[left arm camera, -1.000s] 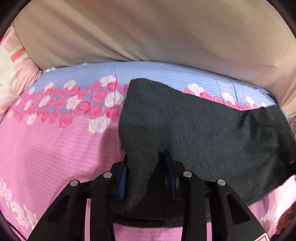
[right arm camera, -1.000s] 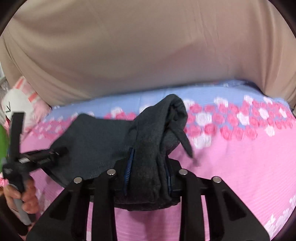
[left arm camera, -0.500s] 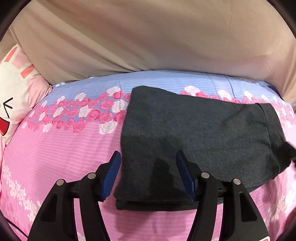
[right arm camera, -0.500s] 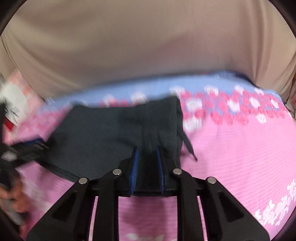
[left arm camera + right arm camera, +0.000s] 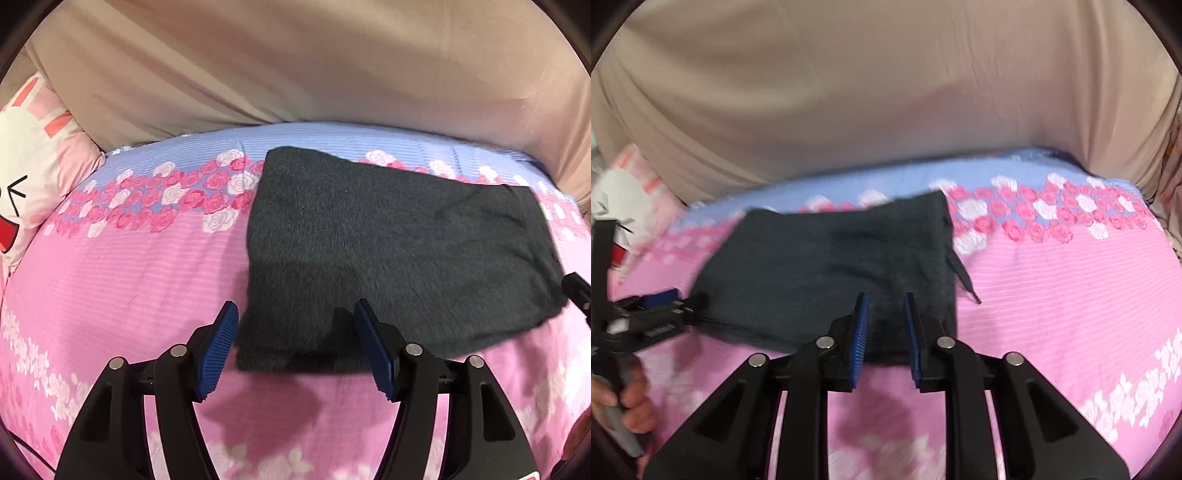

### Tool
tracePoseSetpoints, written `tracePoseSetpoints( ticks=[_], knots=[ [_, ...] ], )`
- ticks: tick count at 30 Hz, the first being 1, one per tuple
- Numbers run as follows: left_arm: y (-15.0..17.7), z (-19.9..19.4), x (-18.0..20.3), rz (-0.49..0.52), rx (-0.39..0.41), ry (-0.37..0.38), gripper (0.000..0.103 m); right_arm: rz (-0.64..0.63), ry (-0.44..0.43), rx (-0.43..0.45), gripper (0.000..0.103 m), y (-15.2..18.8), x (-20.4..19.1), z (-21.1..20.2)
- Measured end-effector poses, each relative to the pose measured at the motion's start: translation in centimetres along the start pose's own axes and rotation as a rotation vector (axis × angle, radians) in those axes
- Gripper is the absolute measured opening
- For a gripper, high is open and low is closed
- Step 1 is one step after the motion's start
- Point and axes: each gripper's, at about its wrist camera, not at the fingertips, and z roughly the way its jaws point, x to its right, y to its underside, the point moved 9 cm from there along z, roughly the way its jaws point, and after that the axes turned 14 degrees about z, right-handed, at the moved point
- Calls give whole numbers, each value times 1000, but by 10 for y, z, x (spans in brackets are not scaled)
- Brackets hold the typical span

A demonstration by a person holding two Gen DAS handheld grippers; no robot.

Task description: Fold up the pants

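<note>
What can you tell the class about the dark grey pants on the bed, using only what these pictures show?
The dark grey, soft knit-looking pants lie folded into a flat rectangle, layers stacked at the near edge, on the pink rose-printed bedsheet. A thin drawstring trails off one side. The left claw is wide open at the near edge; the right claw is partly open there, and neither grips the cloth.
</note>
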Motion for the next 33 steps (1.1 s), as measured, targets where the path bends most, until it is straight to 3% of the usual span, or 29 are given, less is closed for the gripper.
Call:
tracePoseSetpoints(
  ticks=[2,4,5,9,12,18,21,23,33],
  knots=[
    [7,-22,1,-7,44,-3,80,-8,0,52,24,8,-5,-22],
    [15,-42,3,-4,89,-18,82,-7,13,75,40,23,-4,-36],
    [23,-53,6,4,107,-31,85,-3,16,84,43,32,-3,-44],
    [58,-85,18,25,152,-54,86,-5,43,90,52,73,1,-67],
    [86,-96,27,13,155,-14,86,-15,61,94,64,91,2,-78],
    [118,-98,35,17,186,-51,86,-38,84,73,67,125,-2,-85],
    [123,-102,34,24,218,-107,86,-53,109,142,87,126,-5,-99],
    [122,-108,35,20,248,-98,86,-60,121,142,89,128,-6,-99],
    [125,-97,36,13,199,-69,87,4,137,97,90,126,10,-91]
  ],
)
